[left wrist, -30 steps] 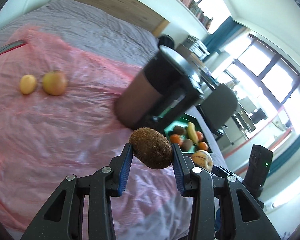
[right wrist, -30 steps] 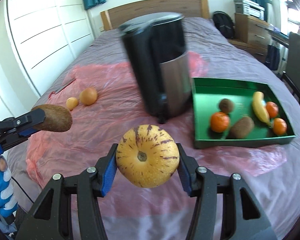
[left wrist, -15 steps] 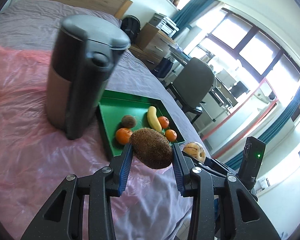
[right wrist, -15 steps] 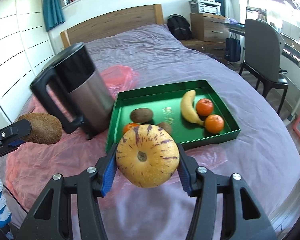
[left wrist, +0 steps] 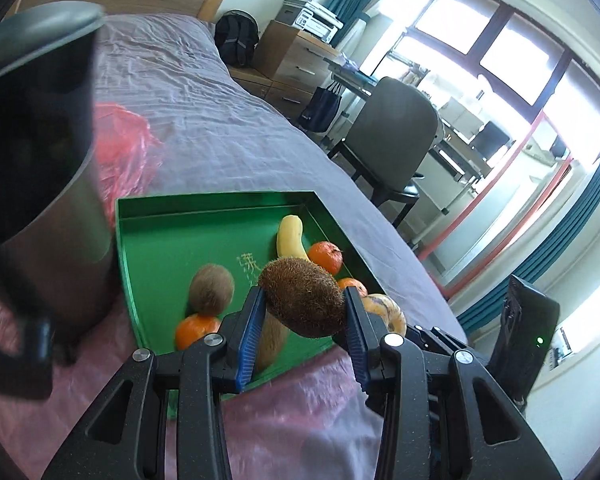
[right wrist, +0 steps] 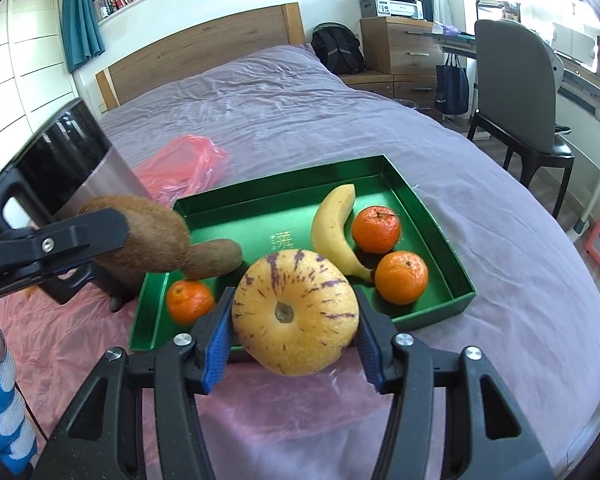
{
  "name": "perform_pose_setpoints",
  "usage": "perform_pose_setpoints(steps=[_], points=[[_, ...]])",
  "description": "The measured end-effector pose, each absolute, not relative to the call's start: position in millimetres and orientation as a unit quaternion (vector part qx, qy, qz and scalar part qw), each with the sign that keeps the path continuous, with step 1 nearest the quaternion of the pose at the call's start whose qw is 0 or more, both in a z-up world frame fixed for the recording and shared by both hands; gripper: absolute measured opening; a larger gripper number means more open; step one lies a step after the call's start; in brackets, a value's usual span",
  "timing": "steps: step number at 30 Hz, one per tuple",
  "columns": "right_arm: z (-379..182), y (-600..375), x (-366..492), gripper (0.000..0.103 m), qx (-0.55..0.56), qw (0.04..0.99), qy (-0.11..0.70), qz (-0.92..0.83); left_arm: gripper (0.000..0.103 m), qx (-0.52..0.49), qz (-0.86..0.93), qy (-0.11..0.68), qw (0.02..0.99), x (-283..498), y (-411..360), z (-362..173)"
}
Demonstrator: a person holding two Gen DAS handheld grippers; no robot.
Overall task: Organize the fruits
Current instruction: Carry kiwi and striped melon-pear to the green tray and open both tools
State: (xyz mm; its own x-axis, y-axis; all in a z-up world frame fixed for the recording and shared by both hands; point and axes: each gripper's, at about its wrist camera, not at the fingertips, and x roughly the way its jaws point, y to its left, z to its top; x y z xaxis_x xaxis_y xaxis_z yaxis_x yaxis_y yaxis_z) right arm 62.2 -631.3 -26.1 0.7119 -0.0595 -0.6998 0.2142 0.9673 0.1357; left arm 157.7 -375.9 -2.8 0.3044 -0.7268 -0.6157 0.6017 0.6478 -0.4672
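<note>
Pinching a kiwi in your left tool and a melon in your right tool, you near the tray; six fruits lie inside.

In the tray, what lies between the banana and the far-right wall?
In the right wrist view, two oranges lie between the banana and the green tray's right wall.

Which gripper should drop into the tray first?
Probably left. Its kiwi already hangs over the tray, above bare green floor; the right gripper's melon sits nearer the front wall.

Kiwi, striped melon, both held
</note>
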Motion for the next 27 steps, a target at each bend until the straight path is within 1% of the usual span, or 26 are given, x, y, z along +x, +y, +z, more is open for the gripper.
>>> perform_pose_setpoints(steps=[4, 11, 21, 27], points=[[-39, -645, 79, 0.093, 0.103, 0.917, 0.377, -0.076, 0.034, -0.046, -0.407, 0.428, 0.806, 177, -407, -20], [-63, -651, 100, 0.093, 0.103, 0.910, 0.395, -0.067, 0.034, -0.033, -0.387, 0.453, 0.802, 209, -436, -52], [-83, -657, 115, 0.093, 0.143, 0.903, 0.400, -0.058, 0.034, 0.003, -0.361, 0.471, 0.805, 241, -477, -75], [-88, -659, 117, 0.093, 0.144, 0.902, 0.402, -0.064, 0.034, 0.025, -0.358, 0.464, 0.810, 246, -492, -73]])
